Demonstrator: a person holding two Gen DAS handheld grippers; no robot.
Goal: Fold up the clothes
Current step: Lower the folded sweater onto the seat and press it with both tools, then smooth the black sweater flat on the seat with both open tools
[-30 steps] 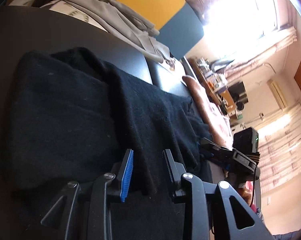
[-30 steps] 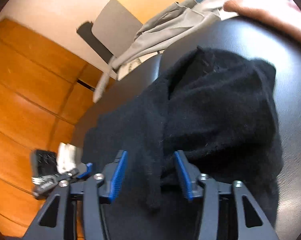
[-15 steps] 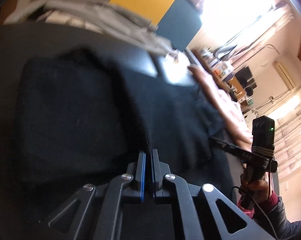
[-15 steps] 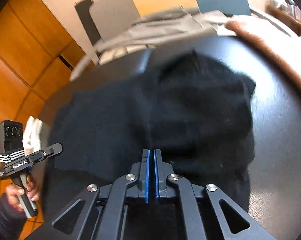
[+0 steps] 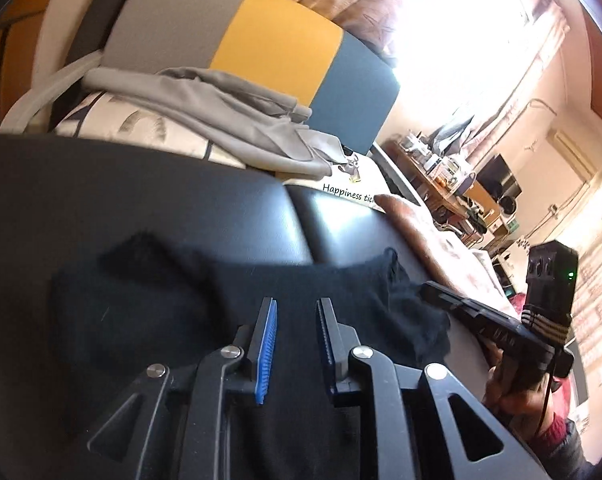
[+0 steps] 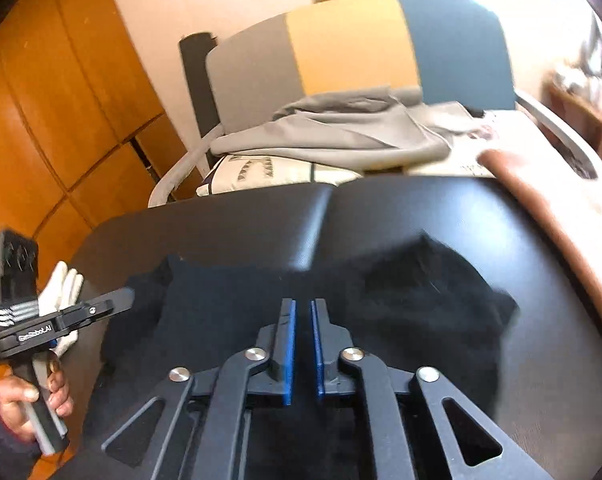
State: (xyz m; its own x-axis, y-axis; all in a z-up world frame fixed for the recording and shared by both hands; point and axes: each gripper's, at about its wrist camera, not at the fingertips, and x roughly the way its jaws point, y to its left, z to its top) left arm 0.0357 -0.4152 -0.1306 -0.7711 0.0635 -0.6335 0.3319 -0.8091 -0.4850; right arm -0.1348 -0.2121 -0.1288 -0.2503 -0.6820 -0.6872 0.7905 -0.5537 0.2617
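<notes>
At the far left of the right wrist view, a hand (image 6: pixel 29 396) grips the handle of the left gripper (image 6: pixel 119 300), with a white glove (image 6: pixel 61 292) just behind it against the orange wood panelling (image 6: pixel 41 120). In the left wrist view that gripper's blue-padded fingers (image 5: pixel 267 344) stand parted over the cloth with nothing between them — released. The black sweater (image 6: pixel 229 304) lies bunched on the black padded surface (image 6: pixel 261 220), spread from its left edge toward the right, its right part heaped into a thicker fold (image 6: pixel 433 292). The right gripper (image 6: pixel 303 308) hangs over the middle of the sweater, its blue pads close together with only a narrow slit between; whether cloth is pinched there cannot be told. Beyond the surface stands a chair (image 6: pixel 357 40) with a grey, yellow and blue back, a grey garment (image 6: pixel 341 132) draped over a patterned cushion (image 6: pixel 261 172) on its seat. Along the right edge lies a brown-edged blanket (image 6: pixel 541 200) — in the left wrist view the right gripper (image 5: pixel 441 294) reaches in from that side, held by the person's other hand (image 5: pixel 513 384).
</notes>
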